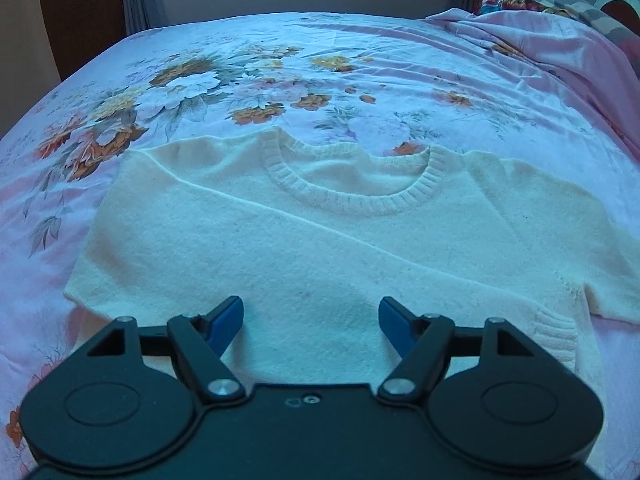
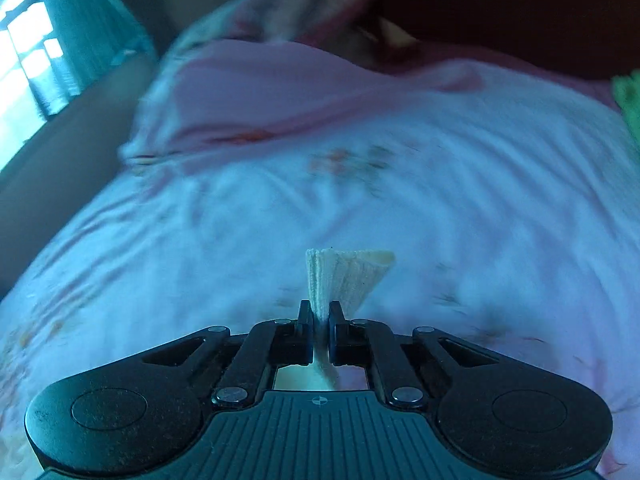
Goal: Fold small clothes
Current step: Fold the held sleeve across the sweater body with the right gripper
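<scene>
Two hand-held grippers, one sweater. My left hand-held gripper [image 1: 311, 322] hangs wide and empty over the near body of the cream sweater [image 1: 320, 232], which lies flat on the bed [image 1: 280, 64], collar [image 1: 352, 196] far, hem near, long axis running away from me. My right hand-held gripper [image 2: 321, 334] pinches a ribbed cuff [image 2: 344, 276]; I'd judge it leads the fold.

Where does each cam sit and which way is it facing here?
Left wrist: on the left gripper, angled down over the cream sweater; open blue-tipped fingers show.
Right wrist: on the right gripper, looking along the bed; fingers pinch a ribbed cuff.
Shared: floral bedsheet, likely the same sweater.
</scene>
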Available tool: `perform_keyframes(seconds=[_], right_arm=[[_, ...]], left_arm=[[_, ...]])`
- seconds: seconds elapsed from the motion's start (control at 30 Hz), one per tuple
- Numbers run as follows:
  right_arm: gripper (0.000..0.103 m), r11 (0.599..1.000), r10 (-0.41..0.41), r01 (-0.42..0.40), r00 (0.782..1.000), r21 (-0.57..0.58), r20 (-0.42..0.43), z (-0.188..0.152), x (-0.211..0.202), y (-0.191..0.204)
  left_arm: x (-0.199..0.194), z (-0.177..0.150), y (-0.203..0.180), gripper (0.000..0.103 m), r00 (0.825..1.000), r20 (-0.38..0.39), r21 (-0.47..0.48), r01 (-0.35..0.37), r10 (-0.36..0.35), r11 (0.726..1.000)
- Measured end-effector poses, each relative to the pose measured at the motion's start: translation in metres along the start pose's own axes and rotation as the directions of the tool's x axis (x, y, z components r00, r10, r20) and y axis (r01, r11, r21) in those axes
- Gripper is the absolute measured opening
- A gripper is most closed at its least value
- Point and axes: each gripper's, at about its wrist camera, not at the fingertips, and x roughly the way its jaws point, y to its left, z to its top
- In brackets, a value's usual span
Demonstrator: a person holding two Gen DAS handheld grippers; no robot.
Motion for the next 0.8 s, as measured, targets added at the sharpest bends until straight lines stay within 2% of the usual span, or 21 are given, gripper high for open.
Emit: perform_keyframes(seconds=[0.1, 0.17, 0.23, 0.33, 0.4, 0.47, 0.57, 0.6, 0.67, 0.7, 0.73, 0.8], right_arm=[[0.006, 0.986, 0.151, -0.15, 0.989, -0.066, 0.006, -0.007, -0.014, 0.06], [0.006, 0.959, 0.256, -0.257, 0.966, -0.123, -0.02, -0.022, -0.021, 0.111], [0.006, 0.915, 0.356, -0.362, 0.932, -0.179, -0.065, -0.046, -0.027, 0.166], [0.006, 0.825, 0.473, -0.504, 0.863, -0.256, -0.177, -0.098, -0.034, 0.24], [0.006, 0.773, 0.514, -0.574, 0.816, -0.271, -0.264, -0.139, -0.038, 0.274], [0.006, 0.733, 0.522, -0.624, 0.771, -0.27, -0.365, -0.176, -0.034, 0.294], [0.006, 0.716, 0.463, -0.639, 0.736, -0.281, -0.493, -0.217, -0.02, 0.304], [0.009, 0.721, 0.454, -0.638, 0.73, -0.271, -0.511, -0.223, -0.018, 0.302], [0.027, 0.732, 0.461, -0.634, 0.731, -0.251, -0.502, -0.221, -0.022, 0.29], [0.05, 0.733, 0.476, -0.635, 0.735, -0.243, -0.482, -0.216, -0.028, 0.282], [0.06, 0.74, 0.483, -0.626, 0.75, -0.247, -0.452, -0.21, -0.033, 0.275], [0.06, 0.759, 0.47, -0.587, 0.793, -0.281, -0.389, -0.194, -0.045, 0.262]], left_arm=[[-0.007, 0.002, 0.011, 0.072, 1.0, 0.009, -0.018, 0.01, -0.01, 1.0], [-0.013, 0.002, 0.021, 0.072, 1.0, 0.017, -0.034, 0.011, -0.011, 0.999], [-0.019, 0.002, 0.032, 0.072, 1.0, 0.023, -0.045, 0.014, -0.012, 0.999], [-0.027, 0.001, 0.053, 0.072, 1.0, 0.03, -0.07, 0.004, -0.002, 0.998], [-0.031, 0.0, 0.067, 0.073, 1.0, 0.031, -0.092, -0.003, 0.006, 0.996], [-0.033, -0.002, 0.081, 0.073, 1.0, 0.025, -0.119, 0.0, 0.003, 0.993], [-0.034, -0.004, 0.094, 0.073, 0.999, 0.014, -0.163, 0.038, -0.036, 0.986], [-0.033, -0.004, 0.095, 0.073, 0.998, 0.006, -0.174, 0.064, -0.064, 0.983], [-0.031, -0.005, 0.093, 0.073, 0.99, -0.009, -0.201, 0.135, -0.139, 0.97], [-0.03, -0.004, 0.091, 0.074, 0.983, -0.014, -0.213, 0.174, -0.181, 0.961], [-0.028, -0.004, 0.087, 0.074, 0.975, -0.016, -0.225, 0.212, -0.221, 0.951], [-0.023, -0.002, 0.082, 0.078, 0.953, -0.024, -0.259, 0.286, -0.302, 0.922]])
